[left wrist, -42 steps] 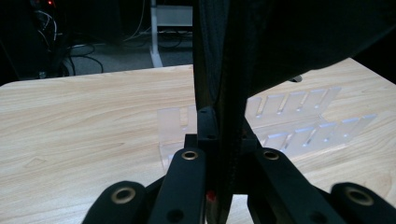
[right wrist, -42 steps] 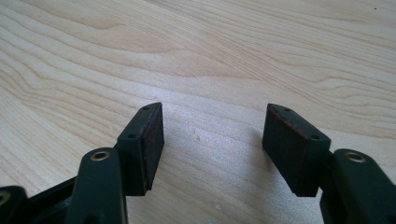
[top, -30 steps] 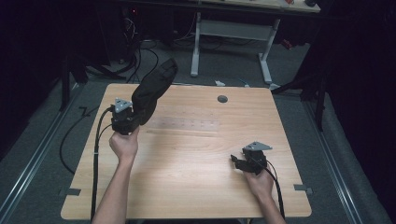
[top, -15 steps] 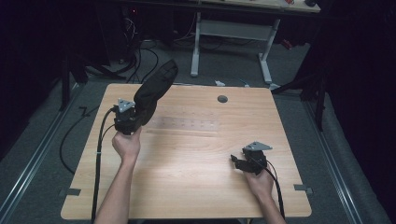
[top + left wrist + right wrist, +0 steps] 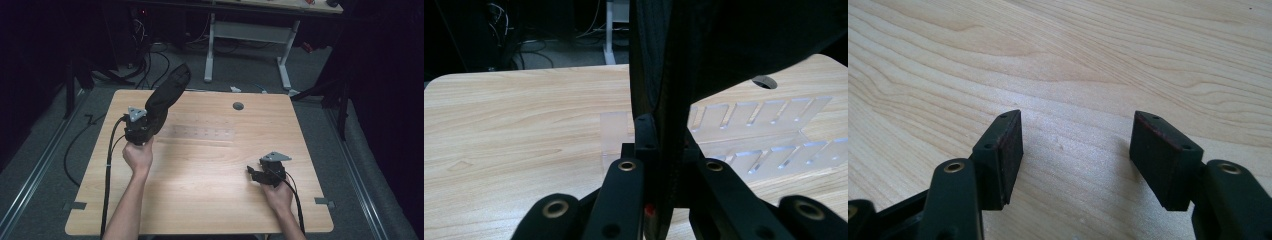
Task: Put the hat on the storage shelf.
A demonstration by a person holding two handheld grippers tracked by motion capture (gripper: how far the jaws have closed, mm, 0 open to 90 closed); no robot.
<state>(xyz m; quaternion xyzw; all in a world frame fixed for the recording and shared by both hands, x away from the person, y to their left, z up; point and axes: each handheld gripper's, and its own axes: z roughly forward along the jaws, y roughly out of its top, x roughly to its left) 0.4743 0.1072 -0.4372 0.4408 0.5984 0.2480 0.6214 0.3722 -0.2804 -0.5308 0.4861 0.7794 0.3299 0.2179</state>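
Note:
A long black fabric pouch [image 5: 167, 95] is held up above the table's far-left part, slanting up and away; my left gripper [image 5: 148, 120] is shut on its lower end. In the left gripper view the pouch [image 5: 724, 45] rises between the jaws of the left gripper [image 5: 664, 145], a zipper-like seam running down into them. A clear plastic slotted rack [image 5: 202, 132] lies flat at mid-table, just right of that gripper, and shows behind the pouch as the rack [image 5: 764, 135]. My right gripper [image 5: 252, 173] rests low at the near right, open; nothing lies between the jaws of the right gripper [image 5: 1075, 145].
The wooden table [image 5: 210, 200] has a round cable hole [image 5: 238, 106] near its far edge. Black cables [image 5: 107, 165] trail off the left side. Beyond the table stands a white desk frame [image 5: 250, 35] on grey floor.
The left gripper and the pouch have drifted slightly to the right. The right gripper has stayed put.

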